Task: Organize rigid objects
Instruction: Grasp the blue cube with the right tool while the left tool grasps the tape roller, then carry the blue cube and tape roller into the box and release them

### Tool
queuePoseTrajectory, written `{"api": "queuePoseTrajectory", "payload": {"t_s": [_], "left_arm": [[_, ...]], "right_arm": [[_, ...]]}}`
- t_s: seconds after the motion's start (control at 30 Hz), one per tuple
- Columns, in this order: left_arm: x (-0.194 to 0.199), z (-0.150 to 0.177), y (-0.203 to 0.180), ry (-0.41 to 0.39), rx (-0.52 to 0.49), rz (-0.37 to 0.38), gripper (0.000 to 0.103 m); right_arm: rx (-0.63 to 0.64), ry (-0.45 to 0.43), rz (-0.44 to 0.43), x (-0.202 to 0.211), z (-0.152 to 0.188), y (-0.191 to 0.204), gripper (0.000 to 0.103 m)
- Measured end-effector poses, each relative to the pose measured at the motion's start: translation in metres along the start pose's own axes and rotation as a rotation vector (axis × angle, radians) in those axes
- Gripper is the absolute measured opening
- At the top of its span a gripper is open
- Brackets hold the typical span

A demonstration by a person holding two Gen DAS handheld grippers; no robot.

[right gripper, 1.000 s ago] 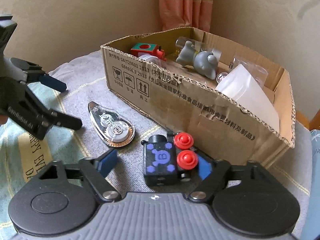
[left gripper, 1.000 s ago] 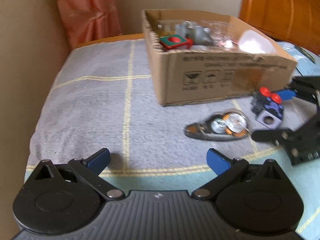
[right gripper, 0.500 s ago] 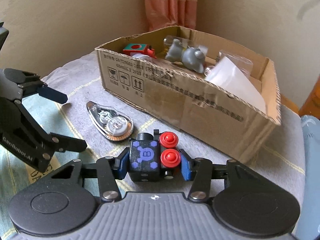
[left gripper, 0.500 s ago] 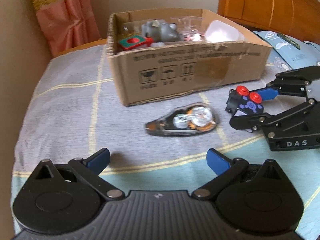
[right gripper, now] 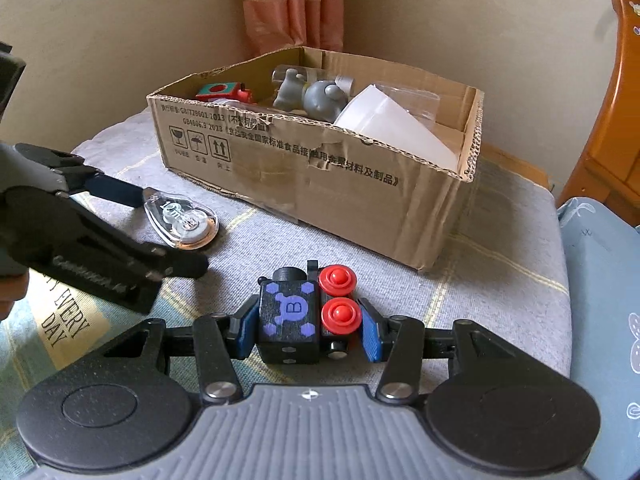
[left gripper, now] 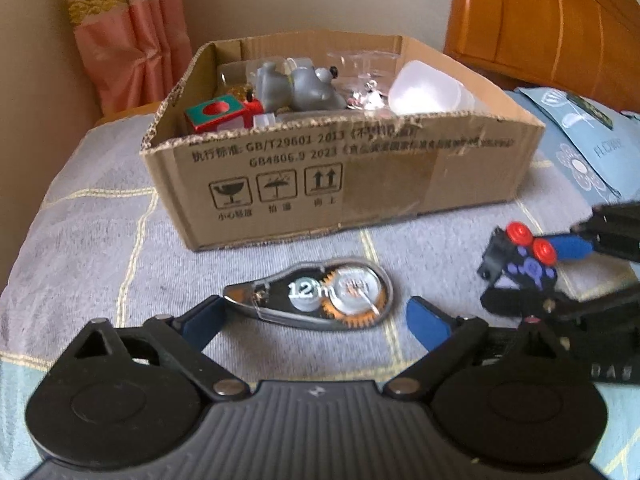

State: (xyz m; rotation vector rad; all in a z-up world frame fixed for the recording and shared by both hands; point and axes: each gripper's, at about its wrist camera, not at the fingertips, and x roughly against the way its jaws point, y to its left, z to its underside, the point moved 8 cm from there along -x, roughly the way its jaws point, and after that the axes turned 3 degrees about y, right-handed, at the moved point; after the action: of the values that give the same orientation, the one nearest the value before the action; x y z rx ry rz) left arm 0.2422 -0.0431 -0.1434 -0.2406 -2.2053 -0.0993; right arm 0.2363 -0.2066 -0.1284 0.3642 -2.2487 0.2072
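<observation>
My right gripper [right gripper: 307, 330] is shut on a black toy block [right gripper: 298, 318] with purple marks and two red knobs, lifted a little above the grey cloth; it also shows in the left wrist view [left gripper: 520, 262]. My left gripper [left gripper: 316, 316] is open, its fingers either side of a clear correction tape dispenser [left gripper: 316, 294] lying on the cloth; the dispenser also shows in the right wrist view [right gripper: 182, 218]. A cardboard box [left gripper: 360, 176] stands behind, also seen in the right wrist view [right gripper: 320, 168].
The box holds a red-green block [left gripper: 220, 114], a grey toy figure [left gripper: 296, 86], a white cup [left gripper: 428, 88] and clear plastic items. A wooden headboard [left gripper: 552, 16] stands at right, a pink curtain [left gripper: 128, 32] at back left, a blue pillow [right gripper: 600, 280] to the right.
My right gripper closed on the toy block and lifted it slightly. My left gripper moved forward until its open fingers flank the tape dispenser.
</observation>
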Motion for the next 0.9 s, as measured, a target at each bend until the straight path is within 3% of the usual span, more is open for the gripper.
{"api": "queuePoseTrajectory", "payload": {"t_s": [0.33,0.63,0.9], "left_arm": [[0.000,-0.004,0.004,0.021,0.000,0.018,0.088],[0.033,-0.013,0.008,0.041,-0.118,0.085,0.088],[0.070,-0.043,0.004,0.011,-0.200,0.130,0.088]], "right_arm": [[0.002,0.015,-0.002,0.001,-0.002,0.000,0.055],[0.049,0.045,-0.032,0.018,-0.006,0.006,0.055],[0.132,0.077,-0.062,0.040,-0.013,0.015,0.055]]}}
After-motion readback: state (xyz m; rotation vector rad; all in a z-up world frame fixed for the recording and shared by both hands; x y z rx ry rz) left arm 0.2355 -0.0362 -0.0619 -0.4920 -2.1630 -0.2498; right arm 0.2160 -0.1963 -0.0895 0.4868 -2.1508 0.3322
